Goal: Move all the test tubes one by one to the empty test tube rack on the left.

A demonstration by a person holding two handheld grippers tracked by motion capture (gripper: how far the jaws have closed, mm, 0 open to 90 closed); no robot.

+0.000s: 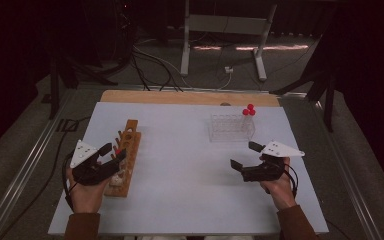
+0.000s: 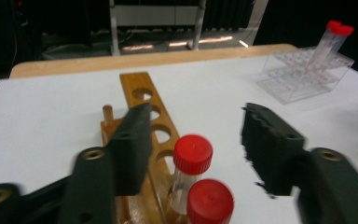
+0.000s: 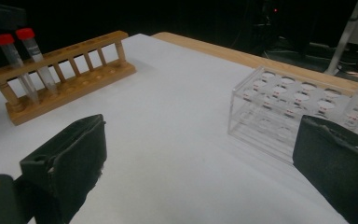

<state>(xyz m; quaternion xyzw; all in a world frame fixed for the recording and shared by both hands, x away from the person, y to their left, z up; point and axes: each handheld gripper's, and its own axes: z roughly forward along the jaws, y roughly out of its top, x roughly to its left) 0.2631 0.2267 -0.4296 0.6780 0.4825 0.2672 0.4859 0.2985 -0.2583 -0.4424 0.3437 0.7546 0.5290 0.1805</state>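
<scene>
Rack [image 3: 279,112] labels red, perhaps unreadable

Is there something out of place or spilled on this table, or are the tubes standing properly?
Nothing stands out. Two red-capped tubes stand upright in the wooden rack, and the other tubes stand in the clear rack. No spill shows on the table.

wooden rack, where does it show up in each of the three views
High view: wooden rack at left of the table, beside the left gripper.
Left gripper view: lower centre, running up from the bottom edge between the black fingers.
Right gripper view: upper left, seen side-on.
Shared landmark: the clear plastic rack.
</scene>
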